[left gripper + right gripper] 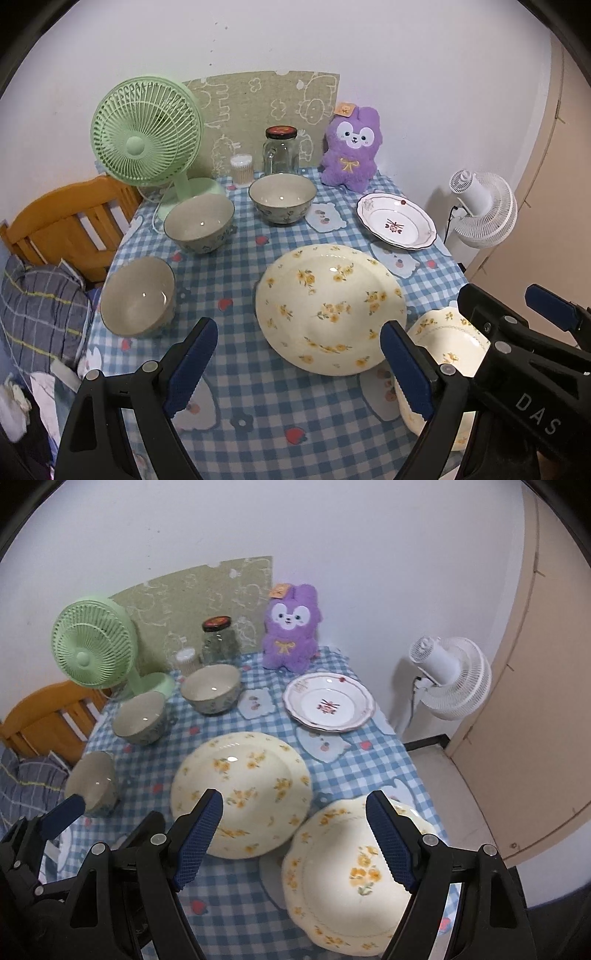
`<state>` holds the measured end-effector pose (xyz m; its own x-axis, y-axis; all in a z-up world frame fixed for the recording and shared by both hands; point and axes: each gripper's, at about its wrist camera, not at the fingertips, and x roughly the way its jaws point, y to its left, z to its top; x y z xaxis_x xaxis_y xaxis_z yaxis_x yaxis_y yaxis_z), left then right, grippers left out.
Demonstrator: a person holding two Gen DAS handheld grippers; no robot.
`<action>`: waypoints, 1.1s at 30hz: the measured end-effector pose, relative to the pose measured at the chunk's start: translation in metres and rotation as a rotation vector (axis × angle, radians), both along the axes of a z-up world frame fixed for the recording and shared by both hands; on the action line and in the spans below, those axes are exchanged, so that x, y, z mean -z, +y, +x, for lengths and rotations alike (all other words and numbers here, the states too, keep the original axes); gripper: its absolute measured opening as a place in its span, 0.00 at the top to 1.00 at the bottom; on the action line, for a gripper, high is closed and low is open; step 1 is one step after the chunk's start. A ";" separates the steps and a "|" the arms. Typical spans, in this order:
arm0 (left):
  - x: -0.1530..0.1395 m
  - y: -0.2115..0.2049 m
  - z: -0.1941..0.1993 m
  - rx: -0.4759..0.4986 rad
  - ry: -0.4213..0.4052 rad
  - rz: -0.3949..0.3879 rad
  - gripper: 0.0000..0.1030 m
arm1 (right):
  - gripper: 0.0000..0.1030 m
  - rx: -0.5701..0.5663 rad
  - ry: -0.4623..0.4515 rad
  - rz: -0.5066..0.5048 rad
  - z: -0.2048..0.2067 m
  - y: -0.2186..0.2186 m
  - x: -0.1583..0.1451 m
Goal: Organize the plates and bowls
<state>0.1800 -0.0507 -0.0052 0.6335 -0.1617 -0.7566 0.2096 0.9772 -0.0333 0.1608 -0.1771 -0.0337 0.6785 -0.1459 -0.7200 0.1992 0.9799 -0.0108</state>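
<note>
Across the middle of both frames lies a table under a blue checked cloth (236, 354), set with three grey bowls and three plates. At lower centre of the left wrist view, the left gripper (299, 369) hangs with its blue-padded fingers spread wide, holding nothing, above bare cloth just left of the large yellow-flowered plate (328, 310). At lower centre of the right wrist view, the right gripper (295, 838) is likewise spread wide and empty, framing the gap between that large plate and the smaller scalloped yellow-flowered plate (343, 882) at lower right. A white plate with a red motif (328, 701) sits right of centre, apart from the others. The bowls run in a curved line on the left: the near bowl (138, 295), the middle bowl (199, 223) and the far bowl (282, 197), all upright and separate. Along the top edge of the table stand a green fan (147, 129), a glass jar (280, 151) and a purple plush rabbit (351, 147)

Nothing looks stacked yet, so the task seems at its start, with both grippers approaching. A likely next move is gripping a plate by its rim; the shallow edge calls for a low, angled approach
</note>
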 end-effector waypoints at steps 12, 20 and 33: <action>-0.004 0.005 0.028 0.008 -0.016 0.003 0.12 | 0.20 -0.034 0.022 -0.009 0.037 0.010 -0.002; 0.009 -0.002 0.053 -0.041 0.007 0.010 0.13 | 0.20 -0.079 0.040 -0.001 0.070 0.000 0.014; 0.052 -0.017 0.094 -0.110 0.058 0.042 0.13 | 0.20 -0.129 0.101 0.035 0.121 -0.015 0.060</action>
